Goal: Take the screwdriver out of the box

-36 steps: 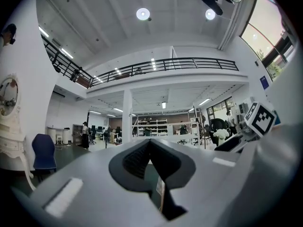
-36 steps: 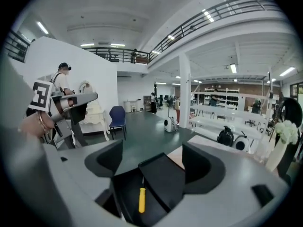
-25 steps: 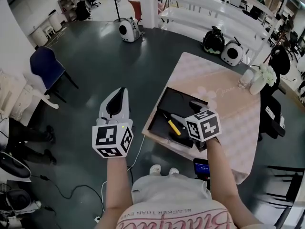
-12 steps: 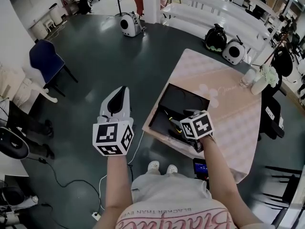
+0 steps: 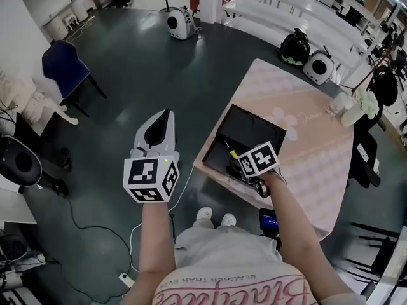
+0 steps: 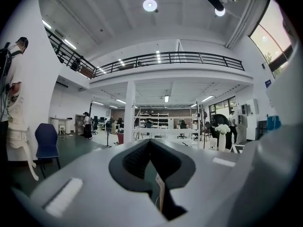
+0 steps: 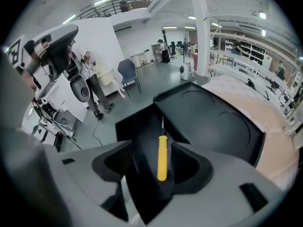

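A screwdriver [image 7: 162, 157] with a yellow handle lies in the near tray of an open black box [image 5: 251, 131] at the corner of a pink table [image 5: 305, 148]. My right gripper [image 5: 234, 164] points steeply down into the box. Its jaws are closing, one on each side of the handle, and a gap still shows between them and the handle in the right gripper view. In the head view only the handle's tip [image 5: 234, 153] shows past the marker cube. My left gripper [image 5: 165, 116] is held level over the floor, left of the table, shut with nothing in it.
A vase of white flowers [image 5: 364, 101] and glass bottles [image 5: 338, 103] stand at the table's far right. On the dark floor are a blue chair [image 5: 63, 68], pet carriers [image 5: 179, 24] and cables [image 5: 95, 227]. A phone [image 5: 267, 220] lies below the table's near edge.
My right gripper has come down into the box and tilted further downward, so its cube now hides most of the screwdriver. The left gripper has barely moved.
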The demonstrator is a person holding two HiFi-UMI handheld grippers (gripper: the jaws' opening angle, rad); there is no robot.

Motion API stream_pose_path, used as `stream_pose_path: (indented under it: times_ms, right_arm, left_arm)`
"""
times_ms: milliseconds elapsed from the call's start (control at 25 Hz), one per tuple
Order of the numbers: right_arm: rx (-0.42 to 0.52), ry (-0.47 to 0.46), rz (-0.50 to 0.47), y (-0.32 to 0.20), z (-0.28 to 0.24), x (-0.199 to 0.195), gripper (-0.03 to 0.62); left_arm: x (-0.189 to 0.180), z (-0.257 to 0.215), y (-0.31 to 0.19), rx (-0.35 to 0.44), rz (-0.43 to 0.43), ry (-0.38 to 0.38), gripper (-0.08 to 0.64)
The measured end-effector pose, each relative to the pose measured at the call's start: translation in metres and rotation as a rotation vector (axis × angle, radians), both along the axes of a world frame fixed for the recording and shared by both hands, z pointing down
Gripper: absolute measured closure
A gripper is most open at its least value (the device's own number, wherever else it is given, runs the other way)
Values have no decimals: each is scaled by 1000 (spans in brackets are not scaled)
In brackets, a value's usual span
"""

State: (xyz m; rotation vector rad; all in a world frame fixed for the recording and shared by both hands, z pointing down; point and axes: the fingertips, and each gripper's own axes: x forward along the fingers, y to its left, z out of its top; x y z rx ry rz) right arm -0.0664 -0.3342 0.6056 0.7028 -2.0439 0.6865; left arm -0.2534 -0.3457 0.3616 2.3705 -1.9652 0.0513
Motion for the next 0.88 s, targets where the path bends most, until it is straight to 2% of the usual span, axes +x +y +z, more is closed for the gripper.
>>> stream_pose_path:
  times_ms: [560,880]
  right_arm:
    - [-108,137,-17,-5,53,-8,373]
    - [-98,258,27,-10,70,-8,398]
  left_arm:
    - [-17,14,8,-44,-36,-5,549]
    - [-33,20,14,-61,-78,1,549]
